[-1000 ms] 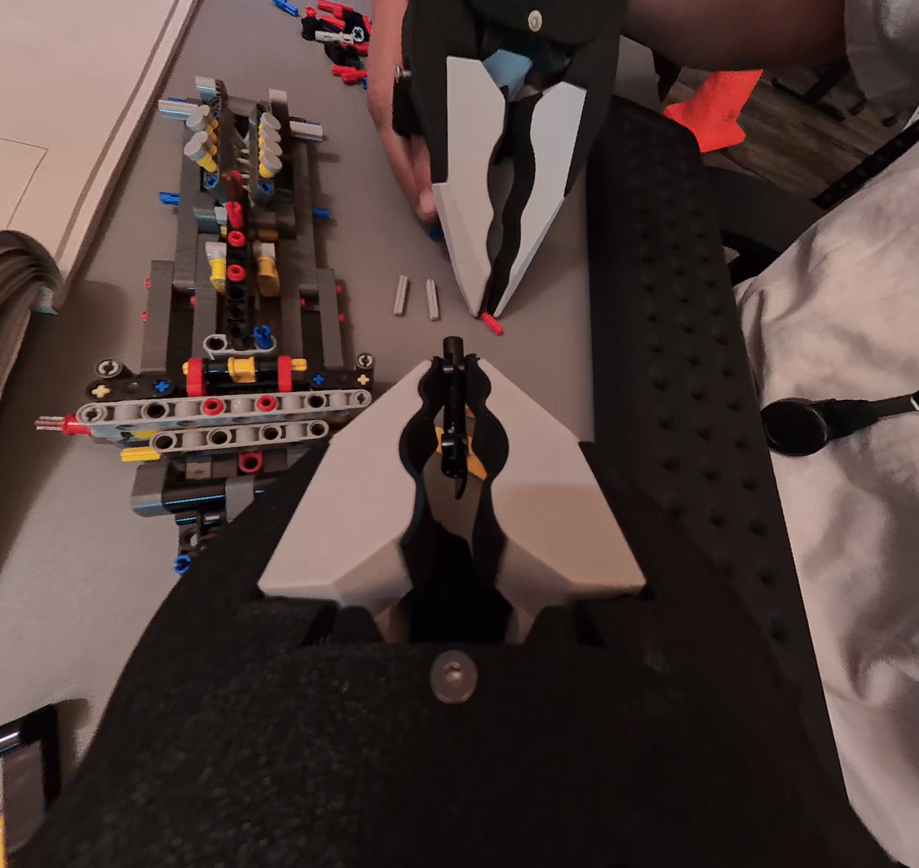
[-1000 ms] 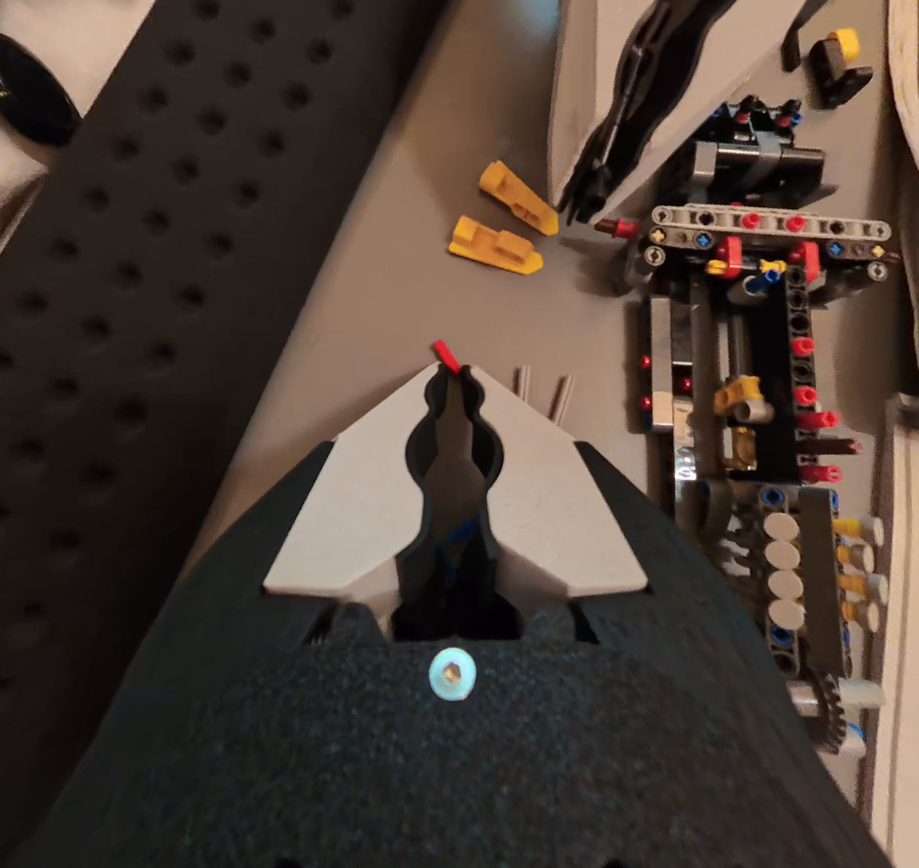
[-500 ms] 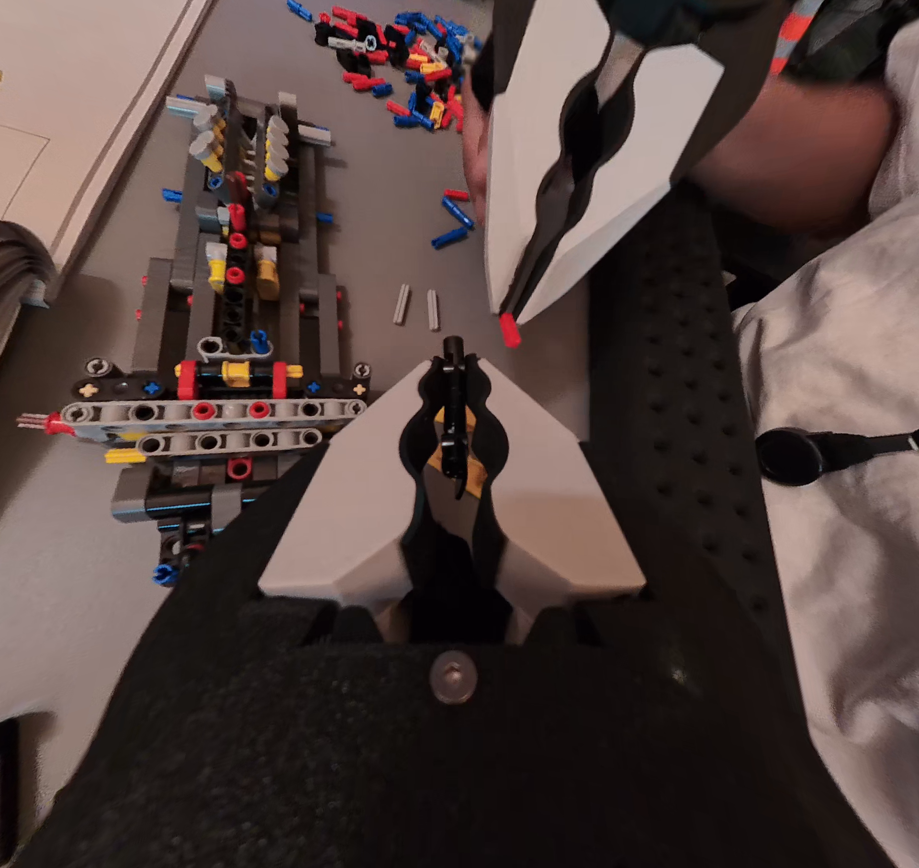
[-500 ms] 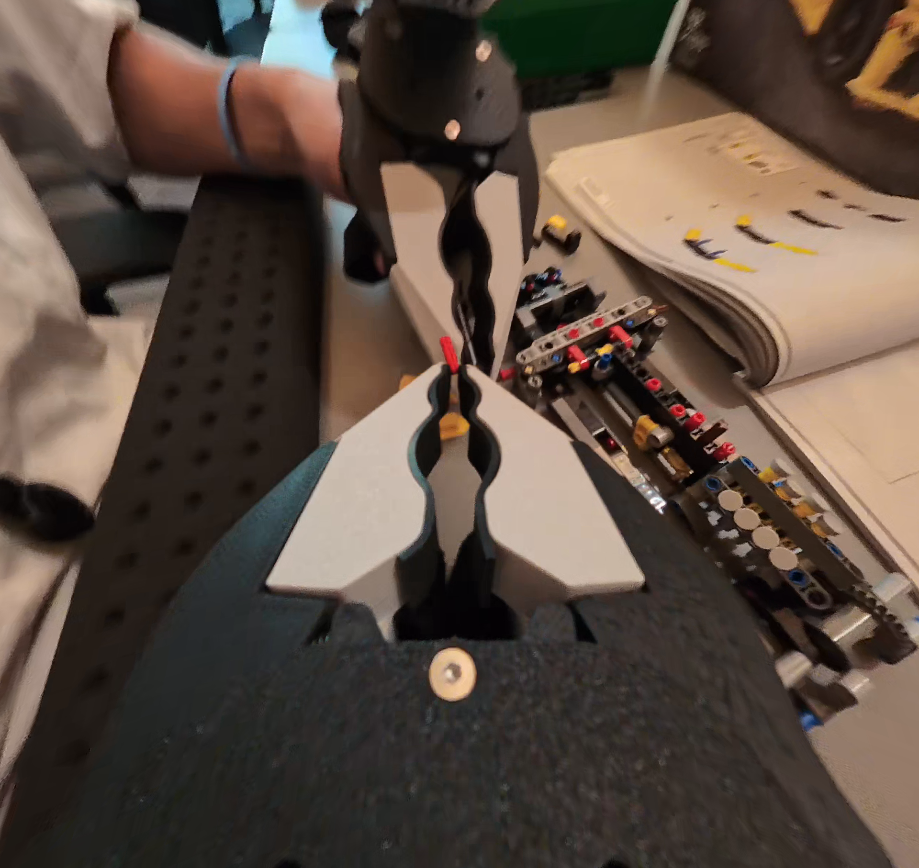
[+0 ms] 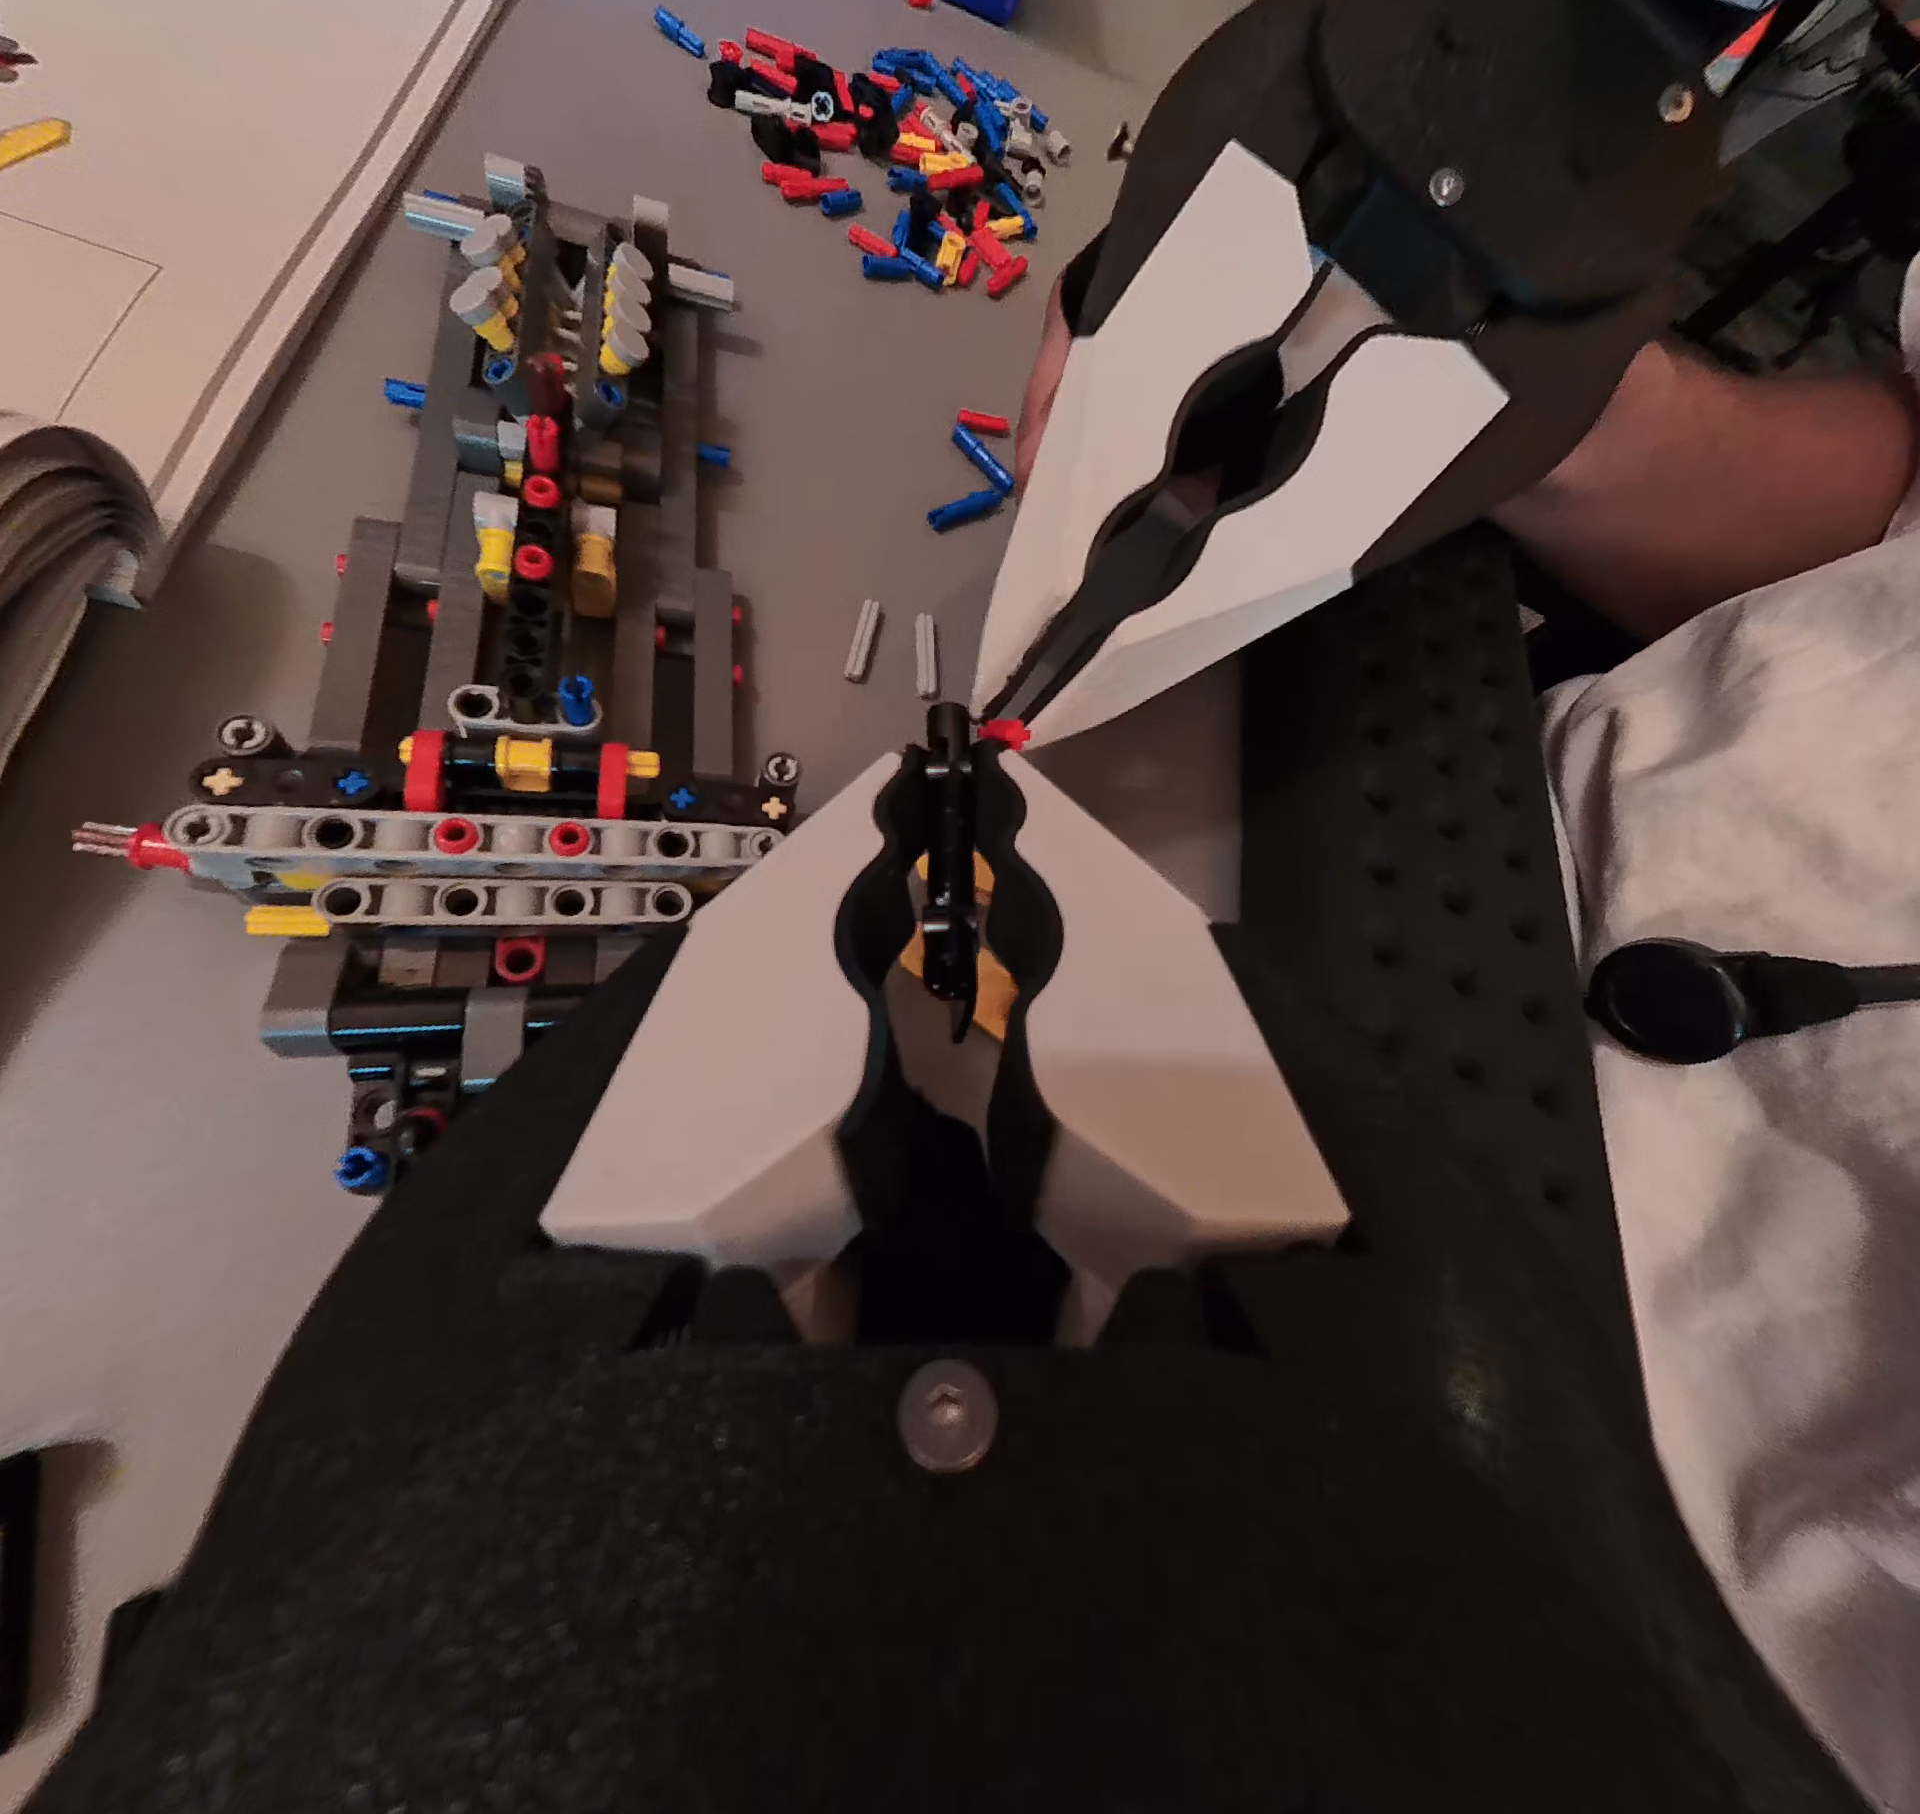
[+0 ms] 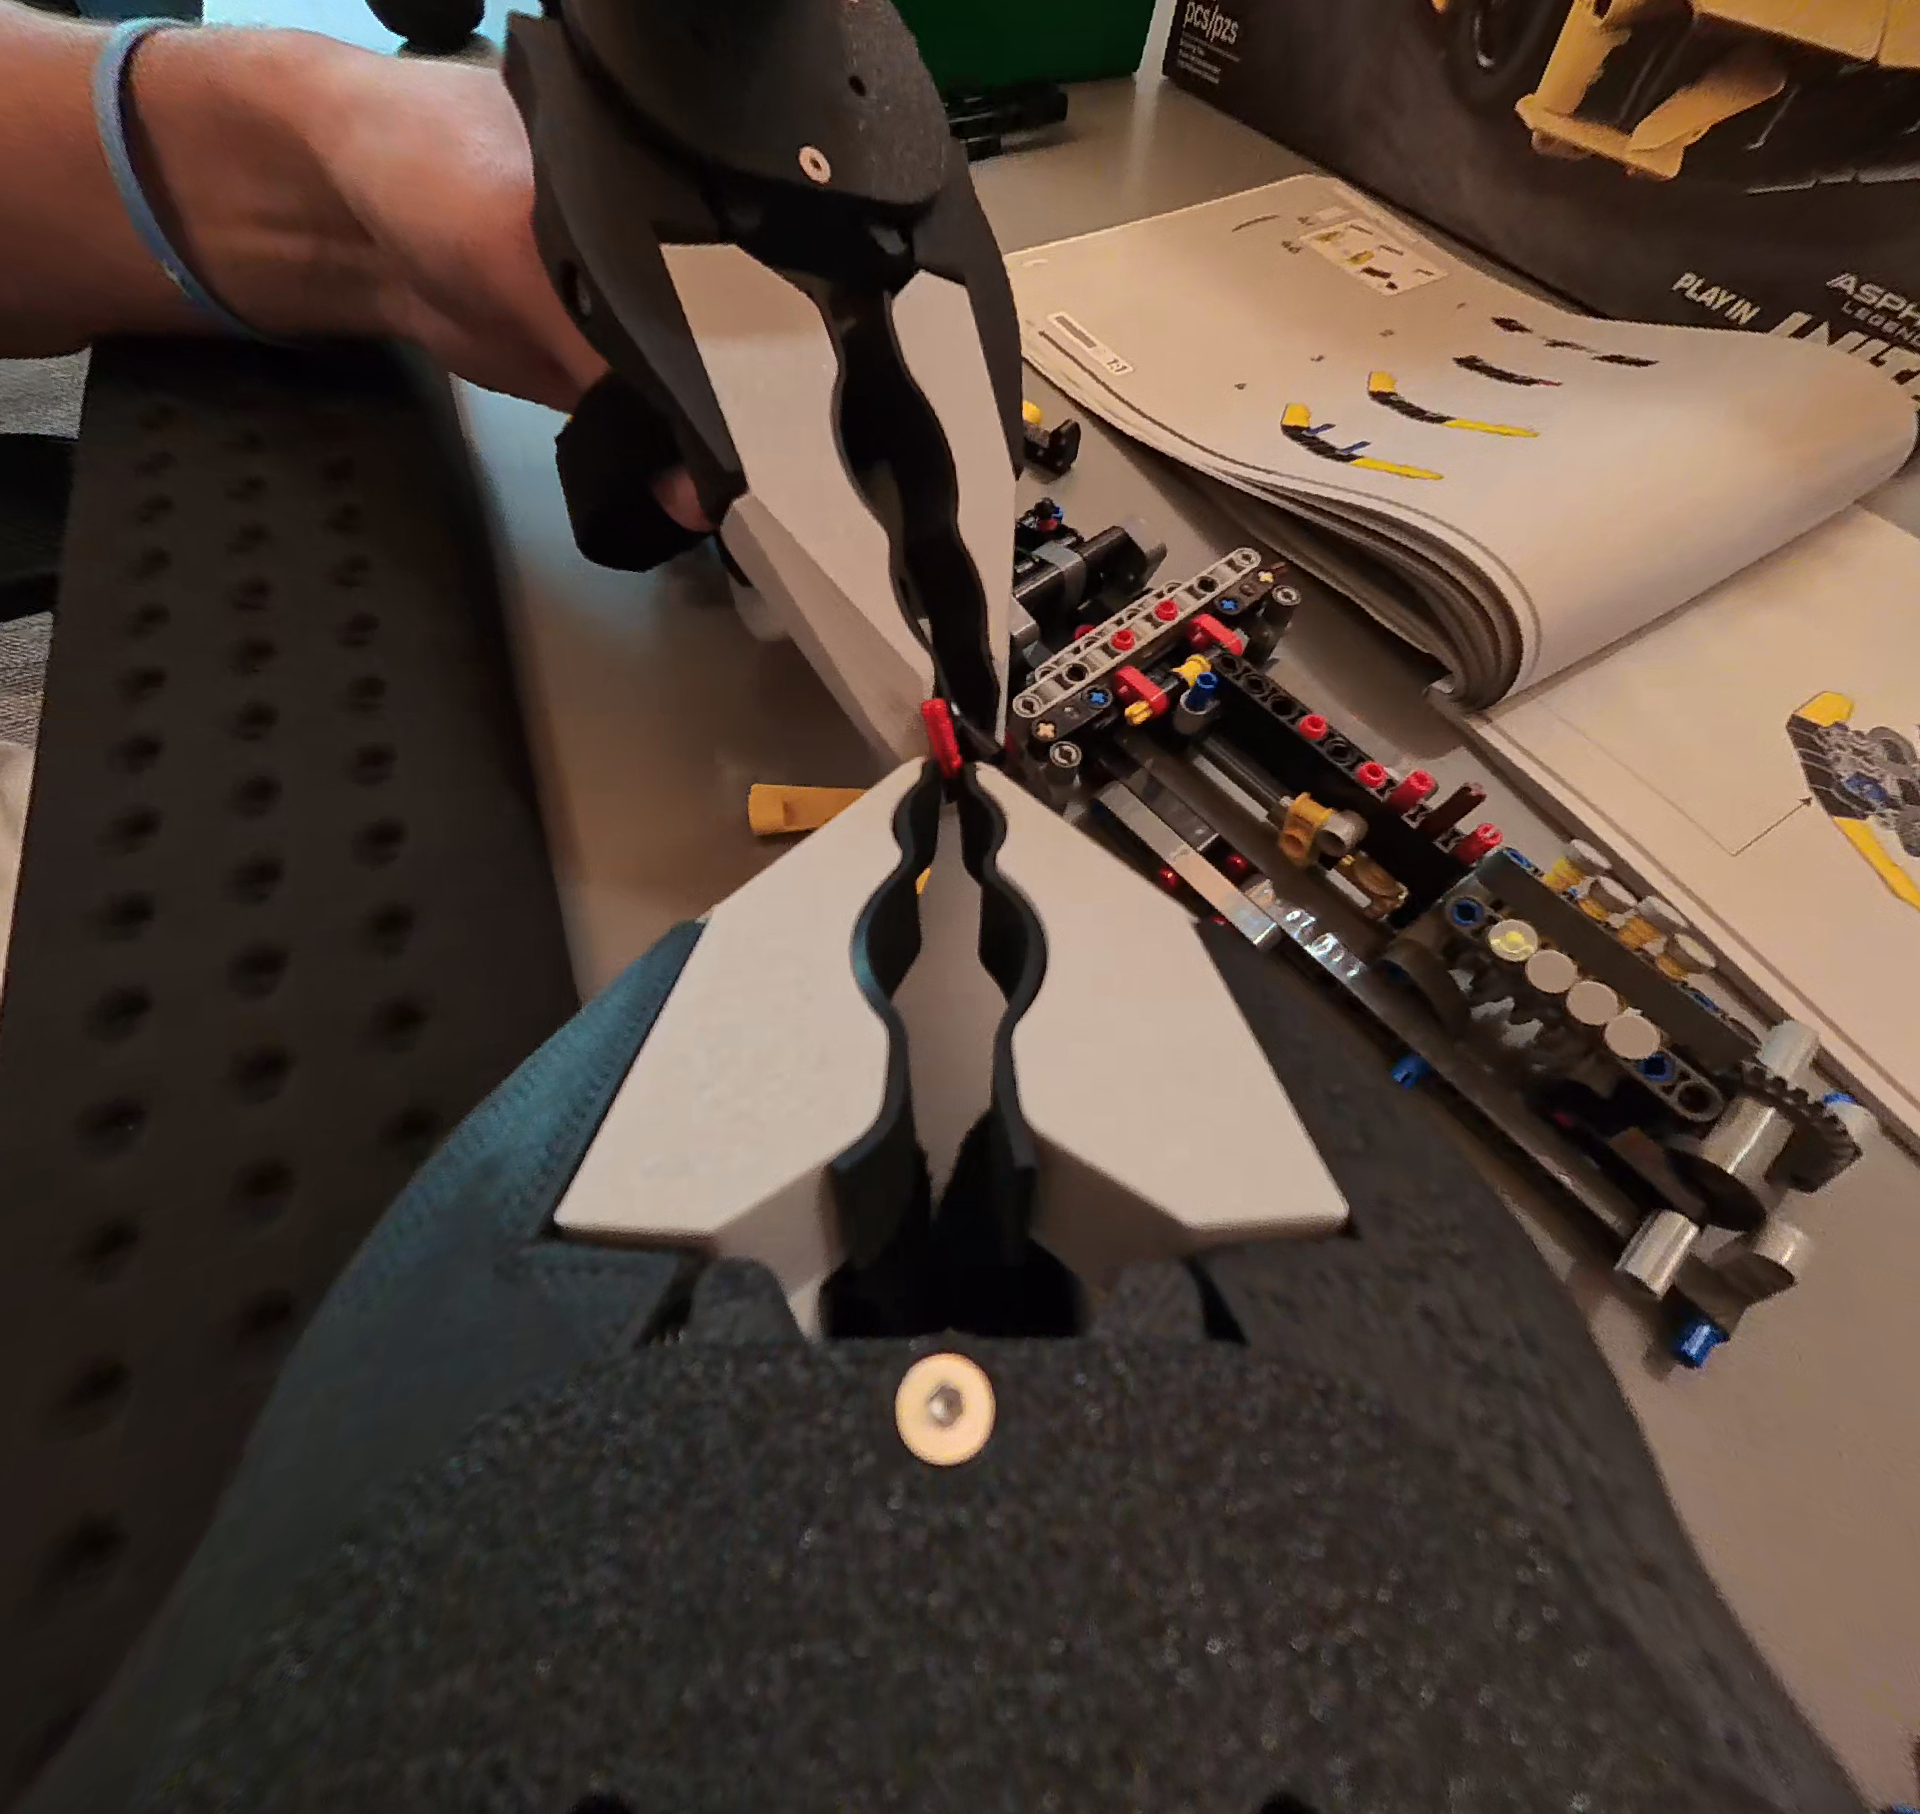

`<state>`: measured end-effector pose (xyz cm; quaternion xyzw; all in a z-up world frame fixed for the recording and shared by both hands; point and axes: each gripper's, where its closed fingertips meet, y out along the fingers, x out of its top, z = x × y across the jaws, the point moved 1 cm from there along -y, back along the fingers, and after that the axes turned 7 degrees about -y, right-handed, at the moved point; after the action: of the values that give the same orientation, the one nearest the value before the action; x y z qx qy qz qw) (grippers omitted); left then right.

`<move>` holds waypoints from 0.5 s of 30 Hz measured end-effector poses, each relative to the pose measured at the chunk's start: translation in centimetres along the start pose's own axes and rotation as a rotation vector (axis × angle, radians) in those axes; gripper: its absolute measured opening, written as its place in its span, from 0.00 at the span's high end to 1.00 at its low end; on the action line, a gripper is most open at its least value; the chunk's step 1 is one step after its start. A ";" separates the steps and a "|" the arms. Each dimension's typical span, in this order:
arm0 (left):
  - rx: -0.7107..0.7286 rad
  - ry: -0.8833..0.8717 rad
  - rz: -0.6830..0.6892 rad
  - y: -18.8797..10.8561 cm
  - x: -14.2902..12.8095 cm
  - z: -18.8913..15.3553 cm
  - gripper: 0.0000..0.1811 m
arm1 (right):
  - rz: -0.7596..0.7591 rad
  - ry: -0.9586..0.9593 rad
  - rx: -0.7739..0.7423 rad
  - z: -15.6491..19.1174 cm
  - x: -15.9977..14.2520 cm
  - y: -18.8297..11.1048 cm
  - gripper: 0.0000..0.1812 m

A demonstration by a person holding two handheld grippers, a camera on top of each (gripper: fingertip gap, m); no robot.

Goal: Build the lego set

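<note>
1. Left gripper (image 5: 948, 762) is clamped on a black Lego piece (image 5: 948, 871), held above the grey table (image 5: 125, 1193).
2. Right gripper (image 6: 948, 772) pinches a red pin (image 6: 941, 725) at its tips; the pin's end touches the top of the black piece.
3. Partly built Lego chassis (image 5: 520, 642) lies on the table left of both grippers, beside an open instruction booklet (image 6: 1455, 476).
4. Loose red, blue and black pins (image 5: 904, 154) sit in a pile beyond the chassis; two grey axles (image 5: 891, 637) lie near the gripper tips.
</note>
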<state>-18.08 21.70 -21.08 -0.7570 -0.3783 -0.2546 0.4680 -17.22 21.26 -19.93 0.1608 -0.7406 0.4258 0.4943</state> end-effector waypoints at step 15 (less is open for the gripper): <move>0.004 0.033 -0.002 -0.1 0.1 -0.1 0.97 | 0.047 0.006 0.037 0.5 -1.0 0.1 0.99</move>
<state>-18.14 21.70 -20.97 -0.7512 -0.3718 -0.2670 0.4757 -17.11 20.68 -20.94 0.1509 -0.7347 0.4514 0.4835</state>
